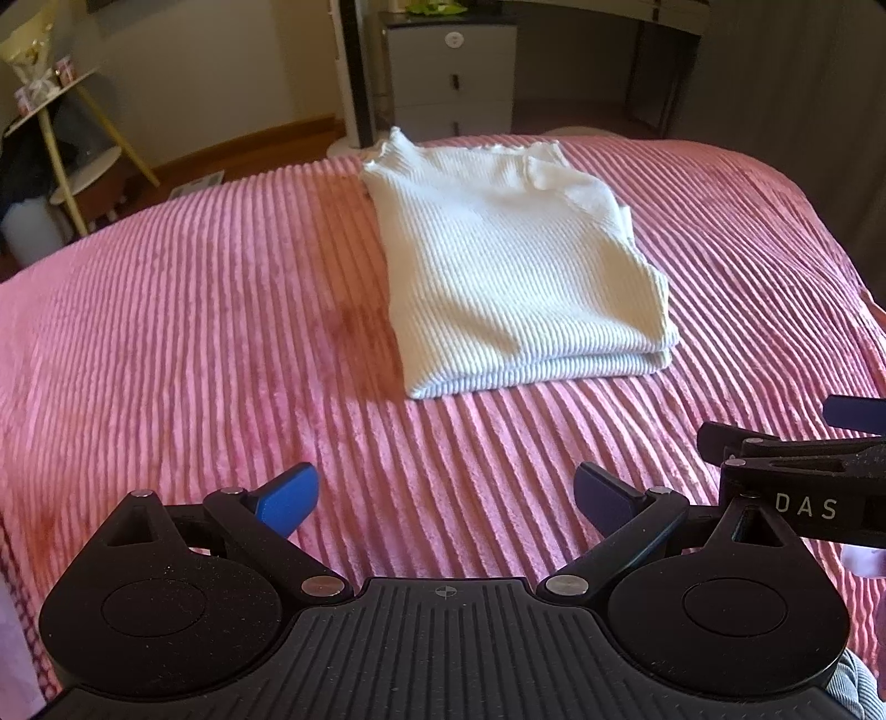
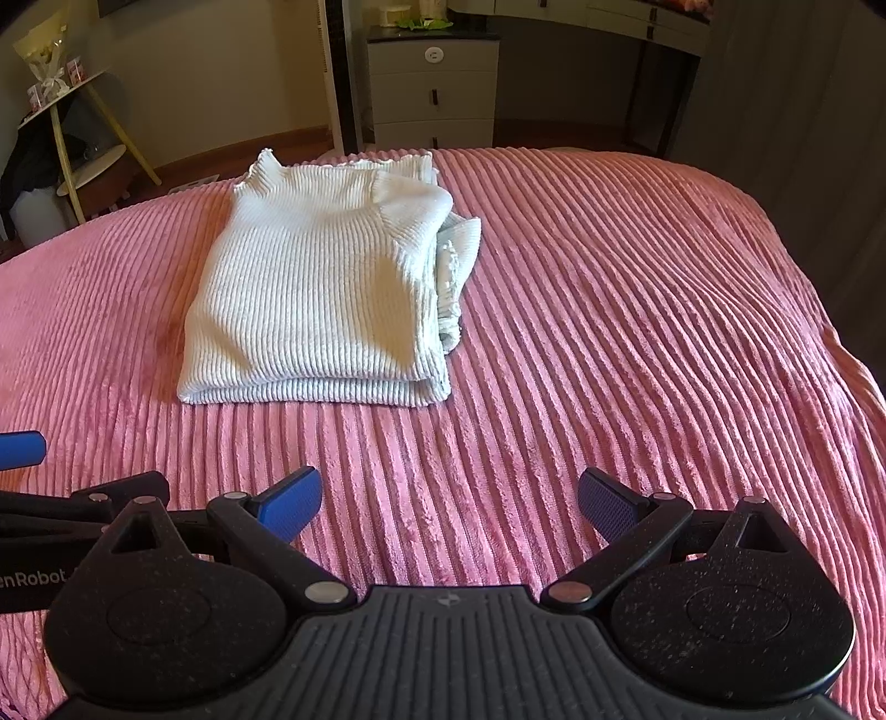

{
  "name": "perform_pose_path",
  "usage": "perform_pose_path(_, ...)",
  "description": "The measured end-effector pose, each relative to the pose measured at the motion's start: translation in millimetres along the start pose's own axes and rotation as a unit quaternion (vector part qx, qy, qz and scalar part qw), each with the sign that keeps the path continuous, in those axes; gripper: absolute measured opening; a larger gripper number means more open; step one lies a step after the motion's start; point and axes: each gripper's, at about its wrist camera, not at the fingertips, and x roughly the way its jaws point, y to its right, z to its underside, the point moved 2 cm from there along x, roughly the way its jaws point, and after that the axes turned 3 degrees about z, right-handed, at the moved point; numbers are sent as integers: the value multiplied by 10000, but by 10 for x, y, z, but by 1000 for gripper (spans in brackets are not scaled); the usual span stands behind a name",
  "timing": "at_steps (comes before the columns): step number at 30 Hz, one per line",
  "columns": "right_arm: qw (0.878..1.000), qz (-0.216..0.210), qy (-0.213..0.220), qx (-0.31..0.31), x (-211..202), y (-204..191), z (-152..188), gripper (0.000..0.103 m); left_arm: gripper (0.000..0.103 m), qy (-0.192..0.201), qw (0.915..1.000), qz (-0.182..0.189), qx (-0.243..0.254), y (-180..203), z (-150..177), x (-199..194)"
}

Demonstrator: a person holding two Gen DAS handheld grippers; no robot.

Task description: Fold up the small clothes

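Note:
A white ribbed knit top [image 1: 515, 260] lies folded into a neat rectangle on the pink ribbed bedspread [image 1: 194, 343]. In the right wrist view the same white top [image 2: 326, 288] sits ahead and to the left, its folded layers showing along the right side. My left gripper [image 1: 446, 501] is open, held back above the bedspread short of the top, with nothing between its blue pads. My right gripper [image 2: 449, 507] is open too, likewise empty and clear of the garment. The two grippers hang side by side, each one's edge showing in the other's view.
The bedspread [image 2: 637, 332] covers the whole bed, with its far edge just beyond the top. Past the bed stand a grey drawer unit [image 1: 454, 77], a desk [image 2: 637, 22] and a yellow-legged shelf [image 1: 61, 138] at the left.

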Motion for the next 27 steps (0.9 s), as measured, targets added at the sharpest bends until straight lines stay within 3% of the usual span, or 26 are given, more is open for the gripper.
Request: perform_pose_path(27, 9998, 6, 141, -107, -34, 21, 78, 99, 101, 18, 9999, -14, 171, 35, 107, -21)
